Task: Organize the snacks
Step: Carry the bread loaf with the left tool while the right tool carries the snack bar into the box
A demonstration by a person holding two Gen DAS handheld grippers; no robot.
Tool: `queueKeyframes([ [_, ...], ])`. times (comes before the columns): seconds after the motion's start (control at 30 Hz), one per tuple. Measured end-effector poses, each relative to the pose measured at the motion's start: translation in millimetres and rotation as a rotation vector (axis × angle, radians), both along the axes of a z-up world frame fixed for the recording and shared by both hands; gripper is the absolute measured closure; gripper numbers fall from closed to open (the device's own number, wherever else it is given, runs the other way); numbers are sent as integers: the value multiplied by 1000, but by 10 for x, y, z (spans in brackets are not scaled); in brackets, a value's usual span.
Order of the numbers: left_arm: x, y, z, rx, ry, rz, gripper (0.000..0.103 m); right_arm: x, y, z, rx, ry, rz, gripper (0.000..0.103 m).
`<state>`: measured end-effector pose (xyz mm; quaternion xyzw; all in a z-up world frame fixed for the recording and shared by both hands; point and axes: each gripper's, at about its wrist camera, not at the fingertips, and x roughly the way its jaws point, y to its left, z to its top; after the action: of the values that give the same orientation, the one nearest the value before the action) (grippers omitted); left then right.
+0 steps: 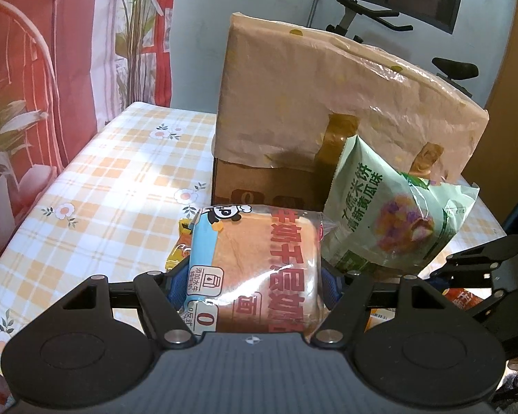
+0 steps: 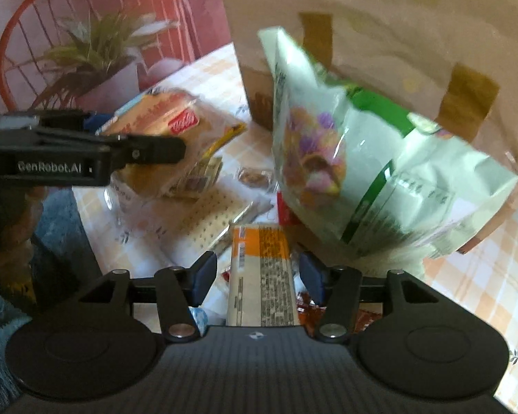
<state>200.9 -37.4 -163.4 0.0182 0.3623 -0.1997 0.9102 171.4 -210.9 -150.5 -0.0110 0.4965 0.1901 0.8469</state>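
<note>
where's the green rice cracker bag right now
The green rice cracker bag stands tilted on the checked tablecloth, leaning against the front of the brown box, just right of the bread pack in the left wrist view.

- A wrapped bread loaf [image 1: 255, 269] with red lettering is seen at lower centre.
- A pale green snack bag [image 1: 390, 217] is propped upright at right.
</note>
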Motion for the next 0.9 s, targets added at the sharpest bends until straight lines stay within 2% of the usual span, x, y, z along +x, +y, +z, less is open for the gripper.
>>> queueKeyframes([
  [0.1,2,-5,-21,2,6,-3,29,14,28,-83,-2,20,4,48],
  [0.17,5,-9,-31,5,12,-4,29,24,22,-122,16,22,-8,51],
  [0.23,6,-5,-31,5,14,-5,29,38,17,-160,17,27,-18,62],
  [0.33,9,26,-1,-1,-2,9,29,15,-23,-114,49,9,-17,63],
  [0.5,35,164,124,-32,-39,75,29,-89,-28,155,150,-104,48,64],
  [0.63,47,269,243,-46,-66,119,29,-99,-5,309,182,-182,78,64],
  [0.73,63,287,385,-49,-100,129,29,-101,-31,444,216,-255,79,64],
  [0.9,87,255,674,-76,-175,114,29,-138,-111,832,253,-416,65,64],
])
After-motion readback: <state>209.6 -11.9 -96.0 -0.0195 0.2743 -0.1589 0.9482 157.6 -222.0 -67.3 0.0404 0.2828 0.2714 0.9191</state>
